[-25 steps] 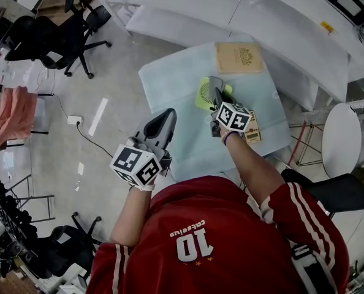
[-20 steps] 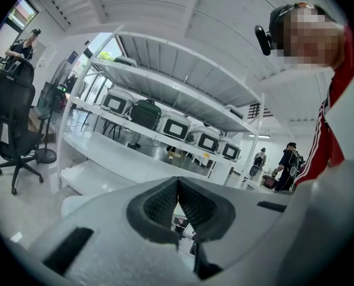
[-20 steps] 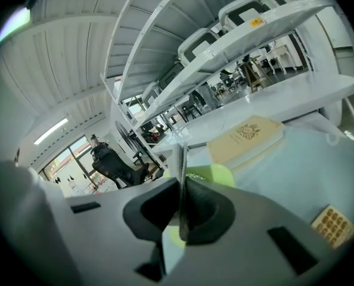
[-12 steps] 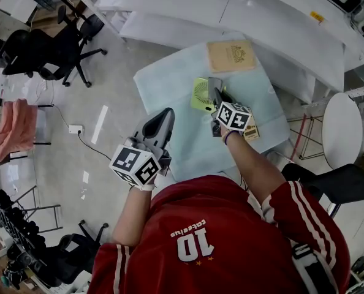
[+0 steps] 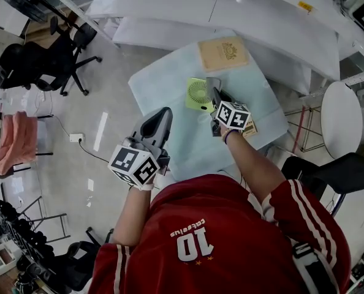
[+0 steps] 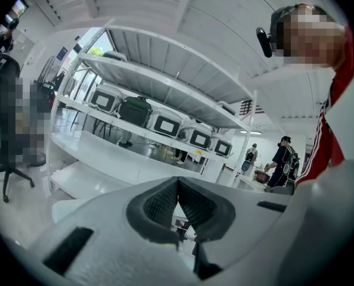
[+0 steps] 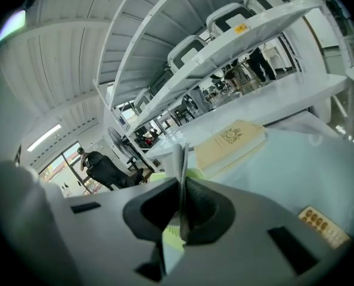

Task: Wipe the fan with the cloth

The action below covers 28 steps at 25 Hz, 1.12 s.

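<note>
A small lime-green fan (image 5: 197, 94) lies flat on the pale blue table (image 5: 170, 84). My right gripper (image 5: 214, 92) is at the fan's right edge, shut on a thin grey cloth (image 5: 212, 83). In the right gripper view the cloth (image 7: 181, 159) stands up as a thin strip from between the jaws of my right gripper (image 7: 182, 207), with the fan (image 7: 167, 237) showing green below them. My left gripper (image 5: 163, 114) hangs over the table's near left part, away from the fan. The left gripper view shows my left gripper (image 6: 177, 186) shut on nothing and pointing at shelves.
A tan book (image 5: 223, 52) lies at the table's far side, also seen as the book (image 7: 230, 140). A small brown card (image 5: 250, 127) rests near the right edge. White benches (image 5: 243, 17) run behind the table, office chairs (image 5: 47, 54) stand left, and a round white stool (image 5: 341, 118) is at right.
The head camera has shifted, so the table sits a little higher and further left in the view. Both grippers keep their places relative to the fan.
</note>
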Each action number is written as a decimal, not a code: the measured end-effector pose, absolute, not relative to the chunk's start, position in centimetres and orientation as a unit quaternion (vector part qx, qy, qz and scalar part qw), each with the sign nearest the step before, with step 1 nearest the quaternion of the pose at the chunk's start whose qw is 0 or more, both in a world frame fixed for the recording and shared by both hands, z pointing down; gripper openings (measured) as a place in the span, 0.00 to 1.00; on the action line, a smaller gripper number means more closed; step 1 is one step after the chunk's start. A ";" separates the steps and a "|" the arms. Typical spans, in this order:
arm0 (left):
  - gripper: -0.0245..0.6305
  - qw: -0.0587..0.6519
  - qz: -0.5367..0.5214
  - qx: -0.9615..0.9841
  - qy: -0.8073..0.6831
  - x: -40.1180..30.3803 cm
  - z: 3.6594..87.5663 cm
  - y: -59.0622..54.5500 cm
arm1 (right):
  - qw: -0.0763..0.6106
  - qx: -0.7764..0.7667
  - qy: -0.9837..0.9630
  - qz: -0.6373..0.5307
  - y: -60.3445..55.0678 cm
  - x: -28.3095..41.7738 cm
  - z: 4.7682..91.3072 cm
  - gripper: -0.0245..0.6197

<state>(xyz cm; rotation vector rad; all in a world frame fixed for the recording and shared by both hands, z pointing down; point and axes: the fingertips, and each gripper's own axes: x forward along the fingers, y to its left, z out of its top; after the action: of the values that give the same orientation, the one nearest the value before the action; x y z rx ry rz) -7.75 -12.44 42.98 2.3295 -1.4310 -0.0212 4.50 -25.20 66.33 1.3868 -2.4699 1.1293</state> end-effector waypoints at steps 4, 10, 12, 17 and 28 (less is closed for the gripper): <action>0.04 0.203 -0.009 0.837 -0.508 -7.4 42.9 -12.5 | 0.044 0.463 -0.804 0.371 -25.1 5.4 66.4 0.05; 0.04 0.202 -0.010 0.842 -0.500 -6.8 42.7 -12.7 | 0.045 0.469 -0.801 0.368 -25.0 6.4 66.3 0.05; 0.04 0.201 -0.010 0.843 -0.498 -6.7 42.6 -12.7 | 0.045 0.472 -0.801 0.366 -24.9 6.6 66.3 0.05; 0.04 0.199 -0.011 0.845 -0.496 -6.7 42.5 -12.7 | 0.047 0.479 -0.797 0.364 -24.7 7.4 66.3 0.05; 0.04 0.189 -0.014 0.851 -0.489 -7.1 41.5 -13.5 | 0.043 0.498 -0.788 0.359 -24.4 8.8 65.9 0.05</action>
<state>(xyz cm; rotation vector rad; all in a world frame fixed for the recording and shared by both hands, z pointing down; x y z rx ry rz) -7.09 -13.46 41.49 2.3936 -1.3753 -0.0383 8.83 -24.36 65.87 1.5236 -2.4116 1.0970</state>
